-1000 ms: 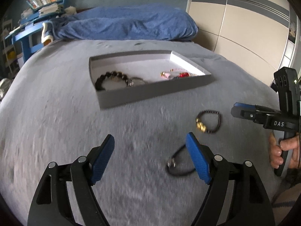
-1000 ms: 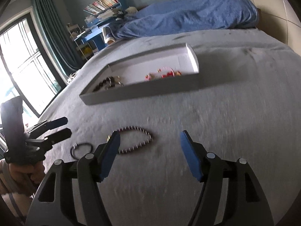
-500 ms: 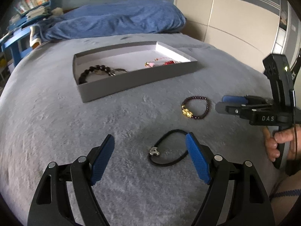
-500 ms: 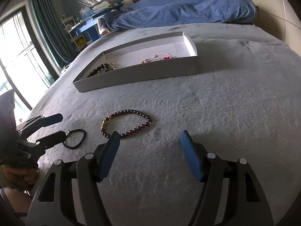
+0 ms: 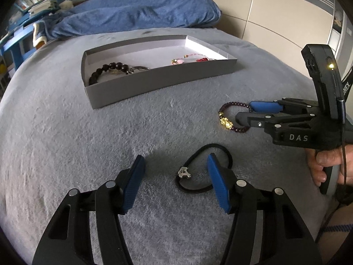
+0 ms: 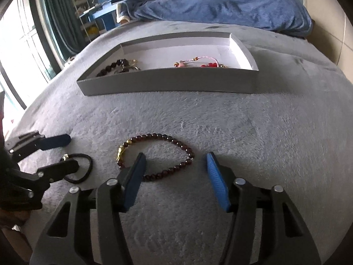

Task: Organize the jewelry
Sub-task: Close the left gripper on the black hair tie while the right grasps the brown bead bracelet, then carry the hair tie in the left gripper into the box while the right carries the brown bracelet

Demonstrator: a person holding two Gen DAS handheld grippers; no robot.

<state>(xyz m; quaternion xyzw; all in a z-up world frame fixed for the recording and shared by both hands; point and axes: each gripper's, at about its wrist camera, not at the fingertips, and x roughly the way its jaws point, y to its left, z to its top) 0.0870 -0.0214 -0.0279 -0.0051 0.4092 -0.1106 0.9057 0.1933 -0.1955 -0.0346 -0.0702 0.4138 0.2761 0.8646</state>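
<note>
Nearest in the left wrist view, the left tool [image 5: 175,176] is spread wide and released above a black cord bracelet [image 5: 204,169] with a small silver charm, lying on the grey bed [image 5: 66,143]; its right pad overlaps the loop. Only the right wrist view shows the whole dark-red bead bracelet [image 6: 157,156] with its gold charm, lying between and just ahead of the right tool [image 6: 175,176], which is also released and grasps nothing. Farther toward the head of the bed sits one grey box [image 5: 158,81], holding a black bead bracelet [image 5: 109,70] at its left end and a pink-and-red string bracelet [image 5: 189,60] toward its right end. Two bracelets lie outside, two inside. Beyond lies a blue duvet [image 5: 136,13].
</note>
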